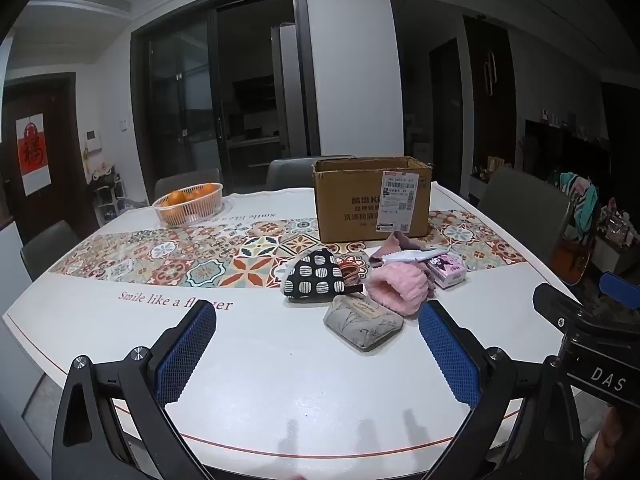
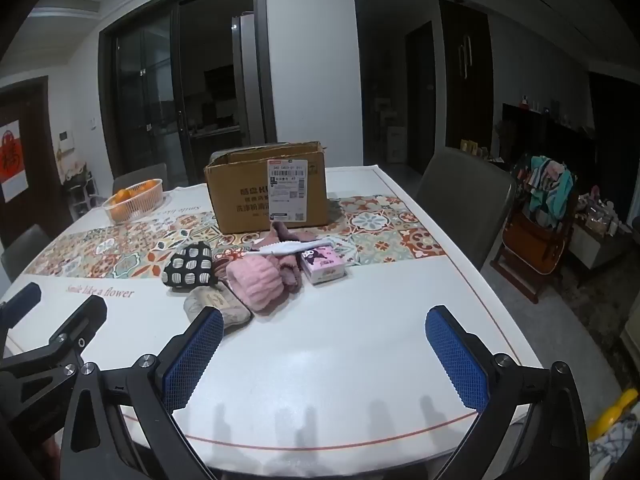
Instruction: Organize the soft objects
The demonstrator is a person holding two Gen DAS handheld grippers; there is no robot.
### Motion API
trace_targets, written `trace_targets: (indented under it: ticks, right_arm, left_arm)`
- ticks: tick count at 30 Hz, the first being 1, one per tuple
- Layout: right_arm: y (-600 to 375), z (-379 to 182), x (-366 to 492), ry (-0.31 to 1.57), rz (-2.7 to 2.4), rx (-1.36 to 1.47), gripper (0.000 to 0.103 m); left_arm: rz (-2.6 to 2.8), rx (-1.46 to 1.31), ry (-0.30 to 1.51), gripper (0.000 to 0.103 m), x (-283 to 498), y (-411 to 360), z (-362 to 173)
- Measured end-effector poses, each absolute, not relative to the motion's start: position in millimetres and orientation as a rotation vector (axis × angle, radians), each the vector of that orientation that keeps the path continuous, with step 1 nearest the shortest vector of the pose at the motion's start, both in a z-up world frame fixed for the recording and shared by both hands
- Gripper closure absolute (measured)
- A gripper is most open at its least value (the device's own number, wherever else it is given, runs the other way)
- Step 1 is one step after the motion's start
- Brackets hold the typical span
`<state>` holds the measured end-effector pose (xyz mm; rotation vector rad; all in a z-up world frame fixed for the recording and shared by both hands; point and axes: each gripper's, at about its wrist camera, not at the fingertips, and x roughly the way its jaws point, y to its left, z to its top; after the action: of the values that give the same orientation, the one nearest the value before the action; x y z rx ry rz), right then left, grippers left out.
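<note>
A pile of soft things lies mid-table: a grey fabric pouch (image 1: 362,326) (image 2: 216,306), a fluffy pink item (image 1: 394,288) (image 2: 258,282), a black pouch with white squares (image 1: 316,278) (image 2: 190,268), mauve cloth (image 1: 396,246) (image 2: 286,236) and a pink tissue pack (image 1: 446,270) (image 2: 322,266). An open cardboard box (image 1: 372,198) (image 2: 266,186) stands behind them. My left gripper (image 1: 318,320) is open and empty, just short of the grey pouch. My right gripper (image 2: 324,320) is open and empty, to the right of the pile.
A white basket of oranges (image 1: 188,204) (image 2: 134,200) sits at the far left of the white table (image 1: 280,380) (image 2: 340,360) with its patterned runner. Grey chairs (image 2: 464,196) surround it. A child's chair with clothes (image 2: 540,216) stands to the right.
</note>
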<state>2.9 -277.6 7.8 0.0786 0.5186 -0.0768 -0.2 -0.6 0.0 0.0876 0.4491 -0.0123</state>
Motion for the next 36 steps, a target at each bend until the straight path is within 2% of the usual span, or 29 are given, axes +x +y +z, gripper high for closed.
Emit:
trace_targets:
  ticks: [36]
  right_arm:
    - [-281.3, 14.5, -3.8, 0.501, -0.080, 0.085, 0.000]
  left_arm:
    - [-0.007, 0.088, 0.418, 0.000, -6.1, -2.7, 3.9]
